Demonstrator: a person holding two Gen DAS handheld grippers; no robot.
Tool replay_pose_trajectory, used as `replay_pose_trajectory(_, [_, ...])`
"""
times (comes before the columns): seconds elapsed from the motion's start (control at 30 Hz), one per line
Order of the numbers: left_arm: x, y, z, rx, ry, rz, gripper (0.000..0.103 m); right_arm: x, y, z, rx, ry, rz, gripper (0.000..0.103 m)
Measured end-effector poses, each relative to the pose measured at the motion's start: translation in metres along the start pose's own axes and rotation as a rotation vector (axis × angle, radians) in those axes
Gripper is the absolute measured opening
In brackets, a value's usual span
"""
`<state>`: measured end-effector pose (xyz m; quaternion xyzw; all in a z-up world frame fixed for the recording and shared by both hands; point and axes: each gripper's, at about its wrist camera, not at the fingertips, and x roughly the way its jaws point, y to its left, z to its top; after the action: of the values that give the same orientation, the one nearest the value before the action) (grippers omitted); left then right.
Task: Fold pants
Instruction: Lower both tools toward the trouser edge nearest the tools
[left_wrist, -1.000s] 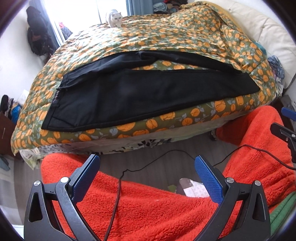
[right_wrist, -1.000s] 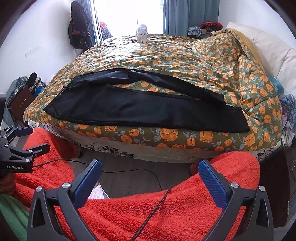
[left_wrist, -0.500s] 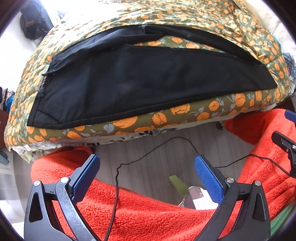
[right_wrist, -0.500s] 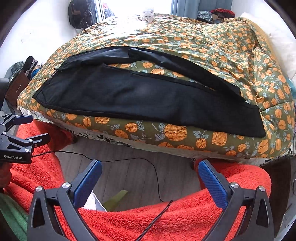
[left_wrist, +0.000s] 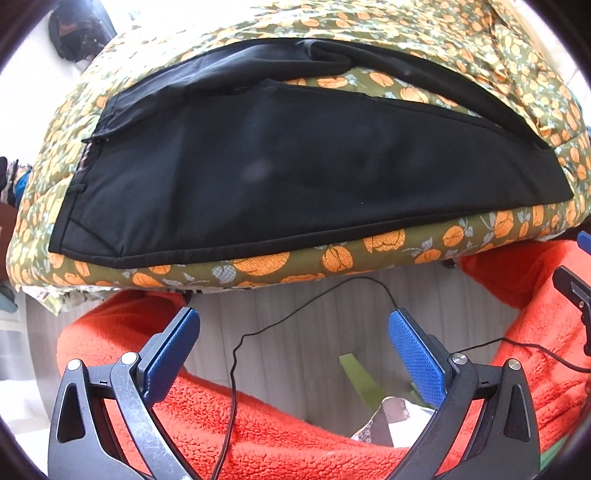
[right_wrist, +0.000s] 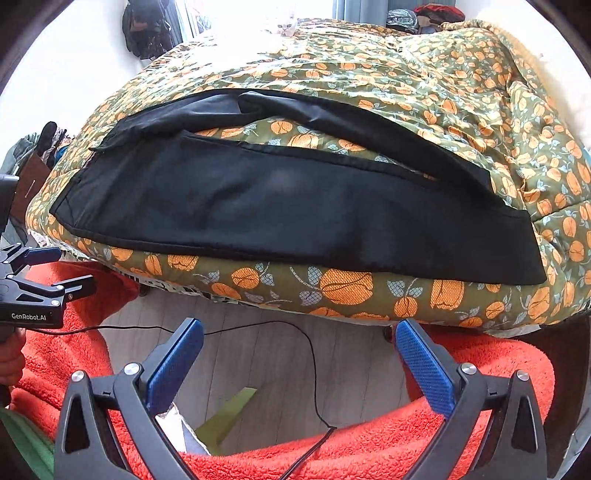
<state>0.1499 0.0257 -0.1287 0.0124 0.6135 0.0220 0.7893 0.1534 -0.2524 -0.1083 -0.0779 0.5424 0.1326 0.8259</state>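
Bedroom, orange-print quilt (left_wrist: 332, 258); black pants (left_wrist: 295, 177) spread flat ahead of both for folding, legs apart. Left gripper (left_wrist: 291, 332), right gripper (right_wrist: 299, 343) wide open, empty, short of them.

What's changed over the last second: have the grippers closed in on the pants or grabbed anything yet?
Both grippers have moved forward toward the bed: the black pants fill far more of each view than a second ago. Nothing has been grabbed; the left gripper and right gripper are open and empty, short of the mattress edge. The pants lie spread as before on the orange-patterned quilt, legs apart, and the cat stays at the far edge.
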Motion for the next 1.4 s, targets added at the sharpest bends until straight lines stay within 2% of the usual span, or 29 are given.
replay_pose_trajectory(0.43, [-0.005, -0.001, 0.000, 0.009, -0.022, 0.009, 0.102, -0.006, -0.002, -0.005, 0.003, -0.012, -0.013, 0.103])
replay_pose_trajectory(0.9, [0.000, -0.002, 0.004, 0.017, -0.022, 0.031, 0.102, 0.003, -0.007, -0.007, 0.015, 0.014, -0.020, 0.103])
replay_pose_trajectory(1.03, [0.010, -0.002, 0.012, 0.024, 0.002, 0.033, 0.102, 0.014, -0.012, -0.004, 0.037, 0.050, -0.019, 0.103])
replay_pose_trajectory(1.2, [0.011, -0.005, 0.019, 0.036, -0.032, 0.047, 0.102, 0.018, -0.013, 0.004, 0.039, 0.022, -0.026, 0.103])
replay_pose_trajectory(1.4, [0.023, -0.009, 0.017, 0.051, 0.009, 0.042, 0.102, 0.027, -0.015, 0.000, 0.043, 0.062, -0.017, 0.103])
